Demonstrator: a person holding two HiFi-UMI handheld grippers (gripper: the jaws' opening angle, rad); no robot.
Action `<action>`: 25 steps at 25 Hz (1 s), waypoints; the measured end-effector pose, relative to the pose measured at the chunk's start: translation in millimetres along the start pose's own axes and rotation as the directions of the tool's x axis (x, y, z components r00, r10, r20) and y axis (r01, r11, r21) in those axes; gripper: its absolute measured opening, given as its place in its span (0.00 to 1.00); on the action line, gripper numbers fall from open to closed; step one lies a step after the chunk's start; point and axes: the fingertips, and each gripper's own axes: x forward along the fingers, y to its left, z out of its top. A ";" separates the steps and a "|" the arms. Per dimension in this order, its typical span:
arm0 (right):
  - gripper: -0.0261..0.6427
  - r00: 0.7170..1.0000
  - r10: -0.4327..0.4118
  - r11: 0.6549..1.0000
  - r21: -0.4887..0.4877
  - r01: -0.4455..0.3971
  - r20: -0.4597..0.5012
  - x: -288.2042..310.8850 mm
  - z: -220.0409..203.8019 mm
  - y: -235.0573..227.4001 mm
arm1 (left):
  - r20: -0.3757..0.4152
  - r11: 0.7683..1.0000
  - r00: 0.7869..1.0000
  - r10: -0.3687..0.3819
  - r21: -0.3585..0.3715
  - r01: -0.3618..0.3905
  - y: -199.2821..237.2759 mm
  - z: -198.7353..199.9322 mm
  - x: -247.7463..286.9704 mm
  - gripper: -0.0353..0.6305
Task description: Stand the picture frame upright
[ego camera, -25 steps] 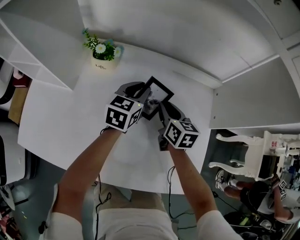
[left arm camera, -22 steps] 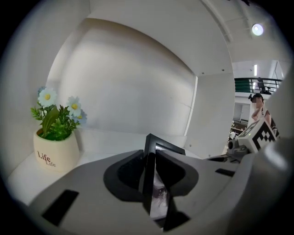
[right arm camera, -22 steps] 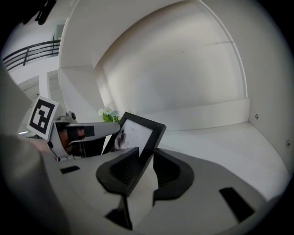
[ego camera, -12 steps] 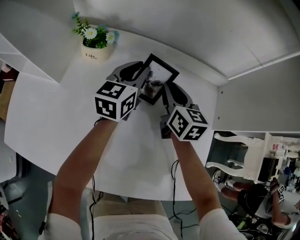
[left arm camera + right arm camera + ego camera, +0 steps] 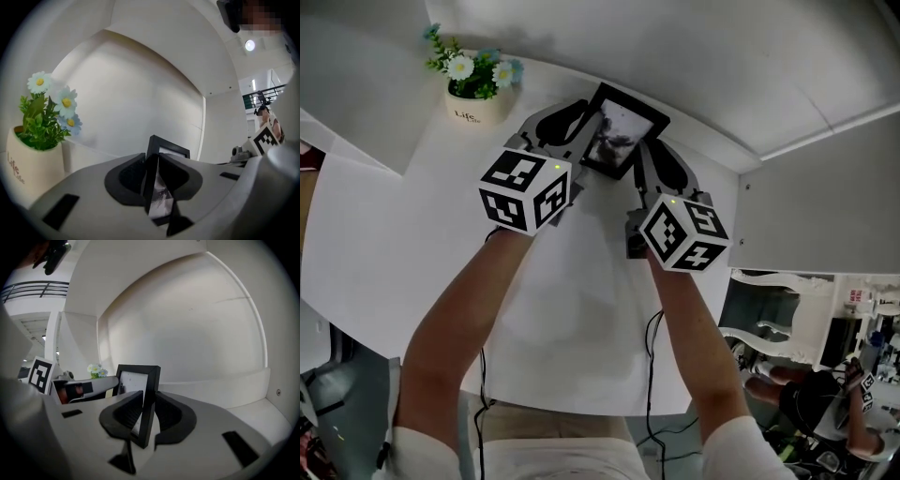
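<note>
Head view shows you holding the picture frame (image 5: 621,131) between both grippers near the back of the white desk (image 5: 403,244), its glass face tilted up toward you. Your left gripper (image 5: 574,141) has narrow jaws clamped on the frame's left edge. Your right gripper (image 5: 654,167) has jaws that have just been closing, and they pinch the black right edge. You cannot tell whether the frame's lower edge touches the desk. A flower pot (image 5: 472,105) stands apart, left of your left gripper.
</note>
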 end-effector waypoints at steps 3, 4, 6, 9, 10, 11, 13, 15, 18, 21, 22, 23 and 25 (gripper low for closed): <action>0.16 1.000 0.004 1.000 -0.031 -0.003 0.028 12.0 9.9 -4.4 | 0.051 1.000 0.999 -0.014 -0.009 0.014 7.2 9.2 11.2 0.19; 0.16 0.999 0.003 0.999 -0.038 -0.001 0.034 16.8 12.5 -6.7 | 0.061 1.000 0.998 -0.017 -0.014 0.018 10.6 10.1 15.7 0.19; 0.16 0.999 -0.003 0.999 -0.052 0.006 0.042 27.2 15.2 -11.7 | 0.072 0.999 0.997 -0.019 -0.028 0.021 18.0 7.7 23.7 0.19; 0.16 0.998 -0.007 0.997 -0.082 0.012 0.063 39.4 19.9 -17.3 | 0.093 0.999 0.995 -0.028 -0.033 0.031 24.7 3.6 29.1 0.19; 0.16 0.997 -0.008 0.996 -0.092 0.015 0.075 41.5 23.6 -19.0 | 0.104 0.999 0.994 -0.034 -0.030 0.037 24.8 4.0 30.2 0.19; 0.16 0.996 -0.009 0.995 -0.103 0.019 0.089 42.7 27.9 -20.6 | 0.115 0.999 0.992 -0.041 -0.028 0.045 24.5 4.9 31.4 0.19; 0.16 0.994 -0.013 0.992 -0.120 0.026 0.109 44.4 33.9 -21.9 | 0.140 0.998 0.989 -0.052 -0.035 0.058 25.0 6.7 33.3 0.19; 0.16 0.993 -0.015 0.991 -0.128 0.030 0.120 46.8 34.4 -21.1 | 0.168 0.996 0.984 -0.059 -0.049 0.068 27.5 9.8 33.7 0.19; 0.15 0.990 -0.020 0.992 -0.122 0.038 0.139 48.7 32.9 -21.5 | 0.199 0.995 0.977 -0.075 -0.050 0.086 29.2 14.0 34.6 0.19; 0.15 0.987 -0.030 0.992 -0.116 0.049 0.160 51.6 28.5 -25.7 | 0.195 0.994 0.977 -0.091 -0.048 0.102 31.8 6.8 39.5 0.19; 0.15 0.986 -0.032 0.991 -0.121 0.052 0.166 52.6 26.7 -26.2 | 0.198 0.993 0.976 -0.093 -0.053 0.106 33.0 4.6 40.2 0.19; 0.15 0.985 -0.032 0.990 -0.130 0.055 0.171 52.9 25.7 -26.0 | 0.204 0.992 0.974 -0.094 -0.062 0.109 33.9 3.5 40.4 0.19; 0.15 0.983 -0.034 0.986 -0.154 0.063 0.181 53.6 24.6 -26.1 | 0.222 0.989 0.970 -0.097 -0.086 0.119 36.1 2.6 41.8 0.19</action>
